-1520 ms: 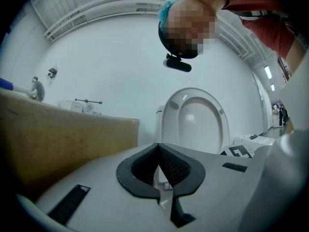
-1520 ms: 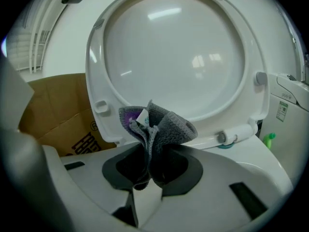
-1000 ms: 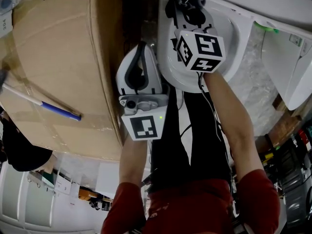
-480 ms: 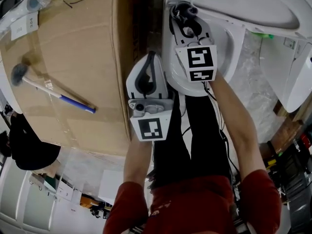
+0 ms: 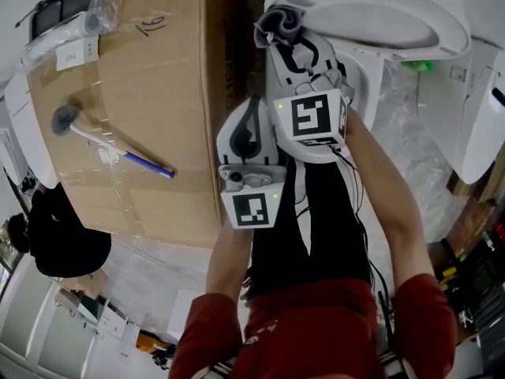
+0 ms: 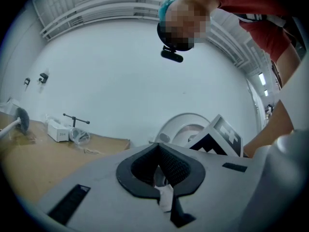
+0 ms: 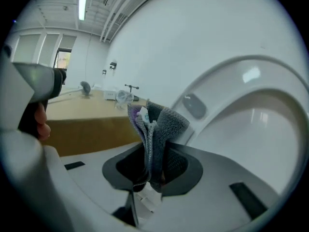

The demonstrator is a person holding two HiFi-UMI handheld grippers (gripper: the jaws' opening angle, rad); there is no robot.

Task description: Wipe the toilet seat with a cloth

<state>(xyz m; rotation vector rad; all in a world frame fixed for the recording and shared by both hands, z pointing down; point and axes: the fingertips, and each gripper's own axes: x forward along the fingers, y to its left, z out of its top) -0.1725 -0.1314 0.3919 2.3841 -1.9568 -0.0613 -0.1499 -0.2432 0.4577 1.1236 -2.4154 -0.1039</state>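
Note:
The white toilet seat [image 5: 394,10] curves across the top of the head view and fills the right of the right gripper view [image 7: 251,105]. My right gripper [image 5: 288,42] is shut on a folded grey cloth [image 5: 278,22], which sticks up between its jaws [image 7: 153,151] as a bunched wad [image 7: 159,122]. The cloth sits at the seat's left edge; I cannot tell whether it touches it. My left gripper [image 5: 252,105] hangs just left of the right one, below the seat, with its jaws shut [image 6: 159,161] on nothing.
A big cardboard box [image 5: 134,117] stands close on the left, with a long-handled tool [image 5: 110,144] and a wrapped item [image 5: 71,34] on top. Clear plastic sheeting [image 5: 410,133] lies to the toilet's right. The person's legs [image 5: 316,227] are below the grippers.
The right gripper and its cloth have moved left along the seat toward its left edge. The left gripper has stayed shut and drifted with it. The head view has swung, showing more of the box.

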